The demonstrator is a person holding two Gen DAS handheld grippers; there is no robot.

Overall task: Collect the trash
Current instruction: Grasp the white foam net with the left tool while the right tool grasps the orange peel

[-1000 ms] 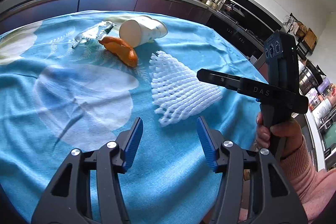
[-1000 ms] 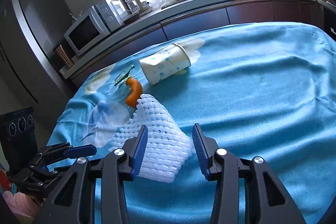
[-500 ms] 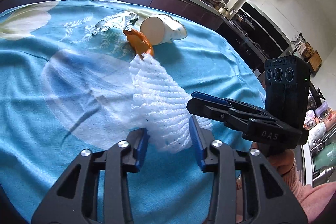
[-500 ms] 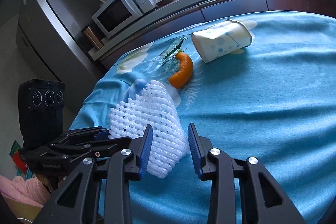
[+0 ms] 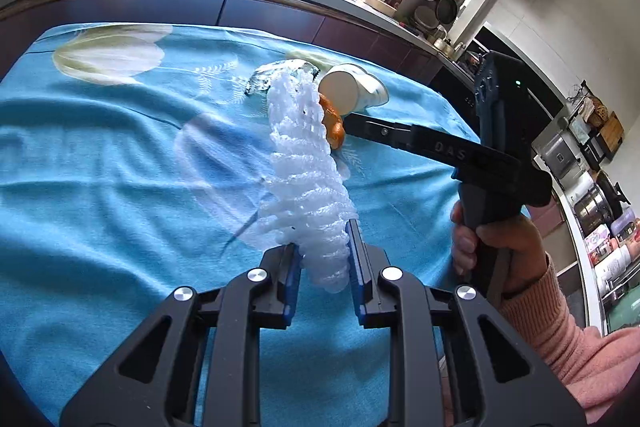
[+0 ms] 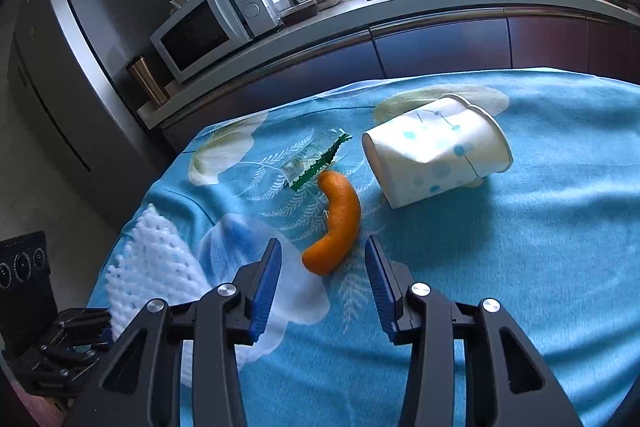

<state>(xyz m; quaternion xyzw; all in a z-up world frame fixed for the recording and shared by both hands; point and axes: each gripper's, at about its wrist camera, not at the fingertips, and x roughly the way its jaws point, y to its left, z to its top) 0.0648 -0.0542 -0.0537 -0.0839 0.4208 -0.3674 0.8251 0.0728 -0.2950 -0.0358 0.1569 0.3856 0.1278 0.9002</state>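
Note:
My left gripper [image 5: 323, 241] is closing on the white foam fruit net [image 5: 306, 163], whose near end is squeezed between the blue pads while the rest stands lifted off the cloth. My right gripper [image 6: 323, 259] is opening, with the near end of a curved orange peel [image 6: 335, 223] just ahead of its fingertips, untouched. A paper cup [image 6: 436, 157] with blue dots lies on its side beyond the peel. A clear wrapper with a green edge [image 6: 316, 163] lies to the left of it. The foam net [image 6: 156, 275] also shows at lower left in the right wrist view.
A blue flowered cloth [image 5: 100, 187] covers the table. Behind it runs a dark kitchen counter [image 6: 440, 27] with a microwave [image 6: 208, 27] and dishes. A person's hand in a pink sleeve [image 5: 532, 291] holds the right gripper at the table's right edge.
The left gripper has closed on the foam net and lifted it. The right gripper has left the net, shifted right to the orange peel and widened.

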